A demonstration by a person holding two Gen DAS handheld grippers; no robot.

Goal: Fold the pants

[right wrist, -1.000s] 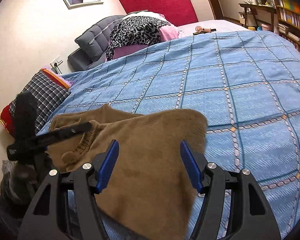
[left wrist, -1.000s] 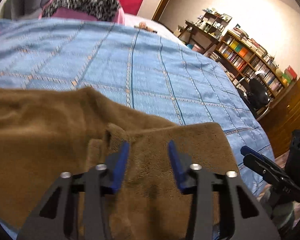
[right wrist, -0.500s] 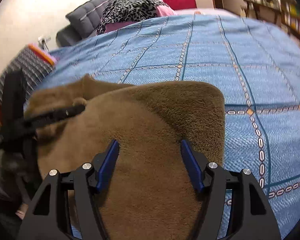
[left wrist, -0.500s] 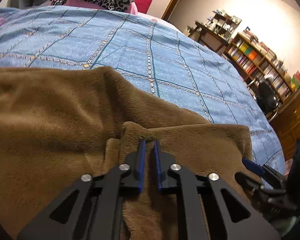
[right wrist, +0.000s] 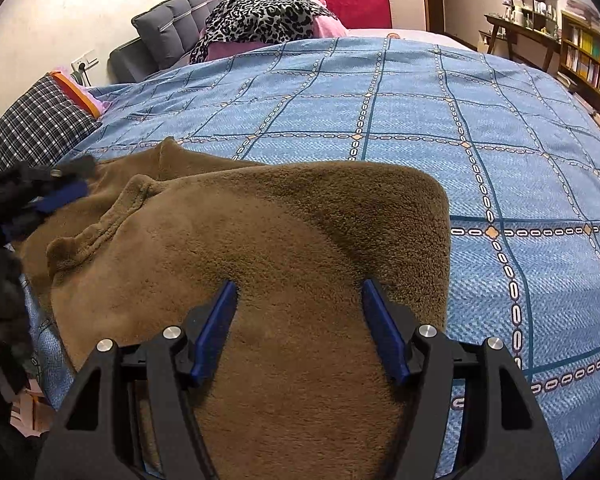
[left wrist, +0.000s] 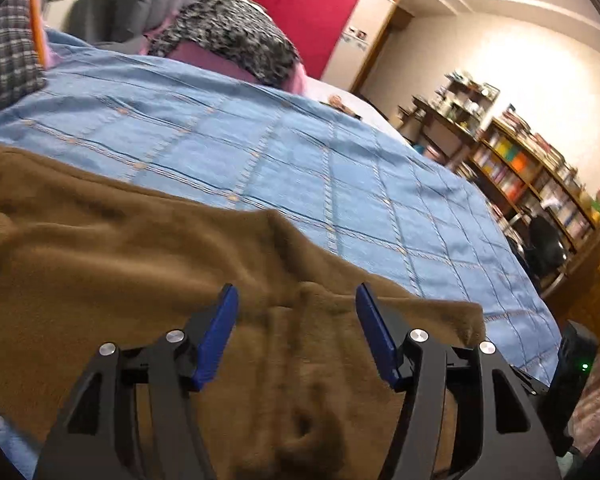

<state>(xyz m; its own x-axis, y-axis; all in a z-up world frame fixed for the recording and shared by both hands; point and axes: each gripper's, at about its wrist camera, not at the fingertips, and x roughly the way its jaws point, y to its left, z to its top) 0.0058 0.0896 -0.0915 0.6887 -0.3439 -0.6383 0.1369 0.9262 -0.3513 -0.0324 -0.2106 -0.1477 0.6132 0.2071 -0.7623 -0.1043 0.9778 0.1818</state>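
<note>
The brown fleece pants [left wrist: 112, 264] lie folded on the blue checked bedspread [left wrist: 340, 184] near its front edge. My left gripper [left wrist: 296, 304] is open and empty, its blue pads just above the fabric near a ridge of the fold. In the right wrist view the pants [right wrist: 284, 232] show a folded top layer with a rounded far corner and a ribbed edge at the left. My right gripper [right wrist: 298, 296] is open and empty over that layer. The left gripper [right wrist: 48, 200] shows blurred at the far left of that view.
A leopard-print blanket [right wrist: 260, 12] on pink bedding and a grey headboard [right wrist: 172, 24] lie at the bed's far end. A plaid pillow [right wrist: 40, 124] sits at the left. Bookshelves [left wrist: 540, 176], a desk and a black chair [left wrist: 544, 240] stand to the right.
My left gripper, shut on the pants' fold half a second ago, has opened and lifted back. The right gripper stayed open and pulled back slightly over the folded layer.
</note>
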